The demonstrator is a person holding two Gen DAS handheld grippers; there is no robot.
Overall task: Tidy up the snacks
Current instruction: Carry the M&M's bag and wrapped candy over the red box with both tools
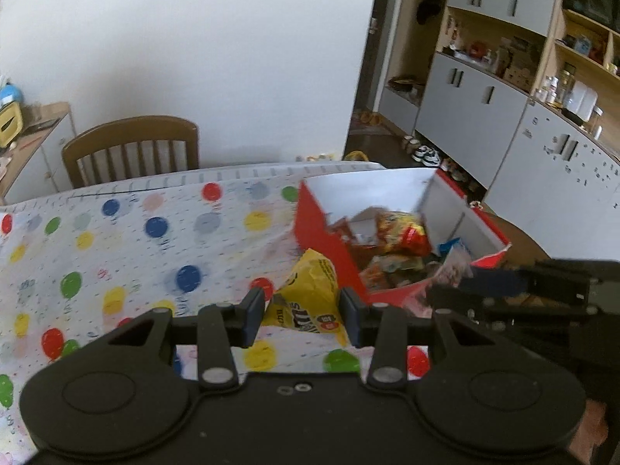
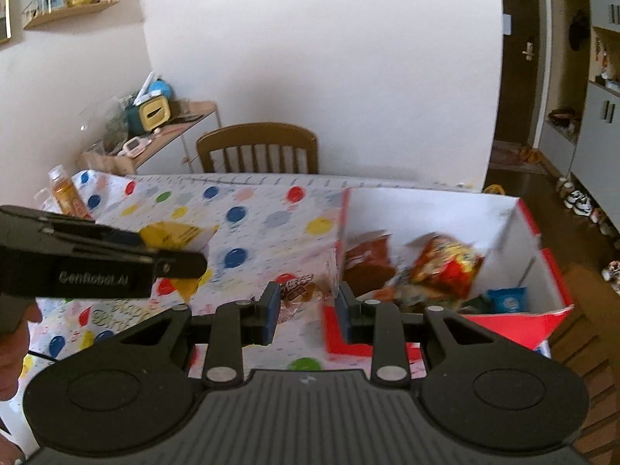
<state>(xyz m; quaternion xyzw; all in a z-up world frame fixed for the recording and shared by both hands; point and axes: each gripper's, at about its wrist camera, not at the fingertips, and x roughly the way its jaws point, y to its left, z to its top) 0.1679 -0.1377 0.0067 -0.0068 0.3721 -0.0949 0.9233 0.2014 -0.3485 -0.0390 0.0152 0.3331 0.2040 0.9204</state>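
A yellow M&M's bag [image 1: 310, 290] hangs between the pads of my left gripper [image 1: 302, 317], which is shut on it. From the right wrist view the same bag [image 2: 174, 234] sticks out of the left gripper [image 2: 190, 259] above the table. My right gripper [image 2: 307, 310] is shut on a small brown snack packet [image 2: 300, 290]; that packet [image 1: 449, 271] shows at the right gripper's tip [image 1: 465, 283] over the box's near corner. A red-and-white cardboard box [image 1: 317, 228] [image 2: 426, 209] stands open at the table's right end, with several snack bags inside.
The table wears a cloth printed with balloons [image 1: 135, 252] [image 2: 252, 201]. A wooden chair [image 1: 131, 147] [image 2: 257, 147] stands behind it by the white wall. An orange drink bottle [image 2: 66, 192] sits at the far left. Cabinets [image 1: 465, 108] line the right side.
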